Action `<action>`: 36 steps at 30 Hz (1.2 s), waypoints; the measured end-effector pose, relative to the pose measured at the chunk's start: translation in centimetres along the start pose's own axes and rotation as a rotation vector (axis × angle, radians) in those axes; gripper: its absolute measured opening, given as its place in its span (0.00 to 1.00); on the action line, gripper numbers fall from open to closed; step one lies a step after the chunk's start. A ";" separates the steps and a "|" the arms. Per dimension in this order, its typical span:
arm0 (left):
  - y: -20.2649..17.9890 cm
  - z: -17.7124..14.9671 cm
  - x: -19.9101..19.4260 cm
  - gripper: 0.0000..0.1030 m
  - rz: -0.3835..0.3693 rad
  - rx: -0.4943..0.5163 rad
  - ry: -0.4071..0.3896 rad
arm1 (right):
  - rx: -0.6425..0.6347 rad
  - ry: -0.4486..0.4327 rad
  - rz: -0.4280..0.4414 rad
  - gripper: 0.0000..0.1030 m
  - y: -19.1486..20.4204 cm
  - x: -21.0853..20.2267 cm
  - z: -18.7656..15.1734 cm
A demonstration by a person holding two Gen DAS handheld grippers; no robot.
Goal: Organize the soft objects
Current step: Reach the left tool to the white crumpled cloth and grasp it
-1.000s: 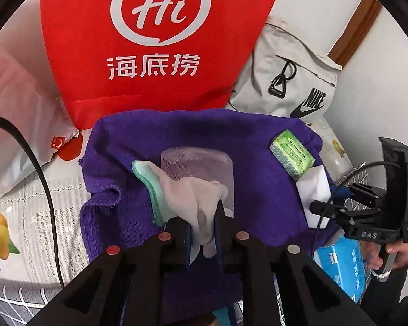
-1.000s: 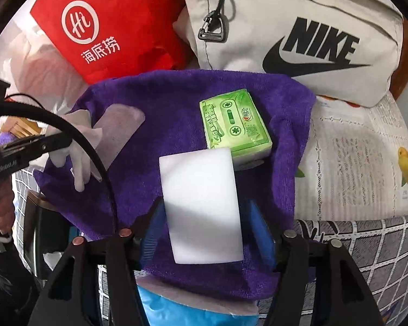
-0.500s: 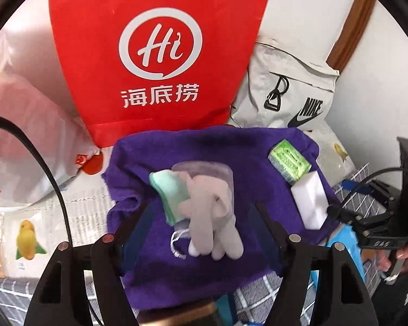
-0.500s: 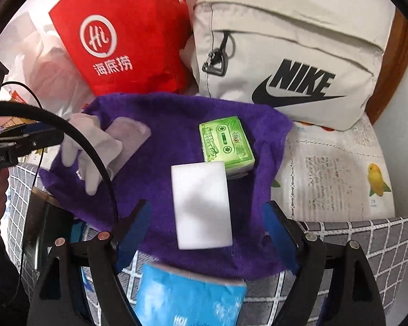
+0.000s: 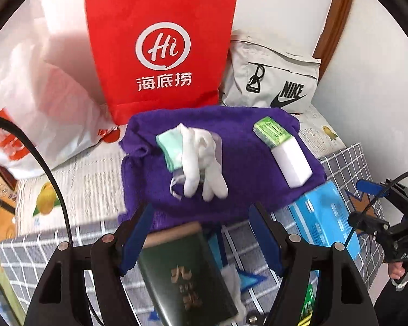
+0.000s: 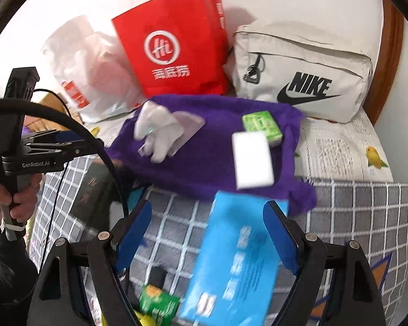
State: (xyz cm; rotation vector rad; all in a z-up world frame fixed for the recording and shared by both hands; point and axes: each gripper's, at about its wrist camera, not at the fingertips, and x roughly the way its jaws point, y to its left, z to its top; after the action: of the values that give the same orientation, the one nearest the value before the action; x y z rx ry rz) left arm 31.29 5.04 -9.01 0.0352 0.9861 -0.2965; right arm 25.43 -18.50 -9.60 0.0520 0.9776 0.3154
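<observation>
A purple towel (image 5: 239,160) (image 6: 204,160) lies spread on the bed. On it rest a white glove with a green cuff (image 5: 195,157) (image 6: 157,130), a white sponge block (image 5: 292,160) (image 6: 251,157) and a green tissue pack (image 5: 270,131) (image 6: 261,125). My left gripper (image 5: 201,236) is open and empty, pulled back from the towel above a dark green book (image 5: 185,274). My right gripper (image 6: 206,231) is open and empty, above a blue pack (image 6: 236,260) (image 5: 323,217).
A red paper bag (image 5: 160,49) (image 6: 174,46), a grey Nike bag (image 5: 272,81) (image 6: 302,73) and a white plastic bag (image 5: 40,103) stand behind the towel. A grey checked blanket (image 6: 353,217) covers the front. A small green packet (image 6: 157,303) lies near the right gripper.
The left gripper opened, let go of the white glove on the towel and drew back. The right gripper let go of the white sponge and also drew back.
</observation>
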 end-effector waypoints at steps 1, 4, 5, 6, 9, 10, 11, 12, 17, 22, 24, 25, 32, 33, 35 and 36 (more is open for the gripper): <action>-0.1 -0.5 -0.4 0.69 0.004 -0.002 -0.006 | -0.004 0.003 0.007 0.81 0.4 -0.3 -0.6; -0.7 -2.7 -1.9 0.69 0.014 0.014 -0.030 | -0.004 0.007 0.017 0.81 1.1 -1.0 -2.4; -1.0 -3.4 -2.2 0.69 0.019 0.023 -0.031 | -0.002 0.009 0.018 0.81 1.2 -1.3 -3.0; -1.4 -4.3 -2.5 0.69 0.029 0.034 -0.032 | 0.001 0.008 0.019 0.81 1.4 -1.5 -3.5; -2.3 -6.9 -3.5 0.69 0.064 0.053 -0.032 | 0.014 0.009 0.027 0.81 1.6 -2.2 -5.1; -2.5 -7.7 -3.6 0.69 0.069 0.051 -0.026 | 0.017 0.005 0.029 0.81 1.7 -2.5 -5.6; -2.6 -8.5 -3.7 0.69 0.067 0.050 -0.020 | 0.022 0.005 0.033 0.81 1.8 -2.7 -6.2; -2.8 -9.3 -3.8 0.68 0.062 0.049 -0.016 | 0.024 0.008 0.037 0.81 1.8 -2.8 -6.6; -3.3 -12.7 -4.6 0.65 0.023 0.011 -0.007 | 0.027 0.014 0.043 0.81 1.9 -3.2 -8.7; -4.0 -15.2 -3.0 0.47 0.017 -0.021 0.028 | 0.030 0.018 0.046 0.81 1.7 -3.4 -10.3; -3.9 -15.7 -2.0 0.47 0.005 -0.043 0.047 | 0.032 0.021 0.053 0.81 1.6 -3.5 -11.0; -3.8 -16.0 -1.3 0.47 0.002 -0.058 0.057 | 0.033 0.022 0.055 0.81 1.6 -3.5 -11.4; -4.1 -16.4 0.5 0.46 0.022 -0.060 0.055 | 0.050 0.057 0.054 0.81 1.3 -2.9 -13.6; -4.2 -16.3 0.7 0.45 0.017 -0.059 0.059 | 0.053 0.062 0.055 0.81 1.2 -2.7 -13.8; -4.4 -16.1 1.1 0.45 0.020 -0.057 0.071 | 0.055 0.072 0.058 0.81 1.1 -2.4 -14.0; -4.5 -16.0 1.5 0.45 0.027 -0.057 0.079 | 0.056 0.076 0.058 0.81 1.0 -2.3 -14.1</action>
State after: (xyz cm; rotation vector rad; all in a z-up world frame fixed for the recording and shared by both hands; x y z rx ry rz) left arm 17.79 2.97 -18.70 0.0080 1.0708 -0.2431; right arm 12.45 -19.52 -15.49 0.1203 1.0615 0.3451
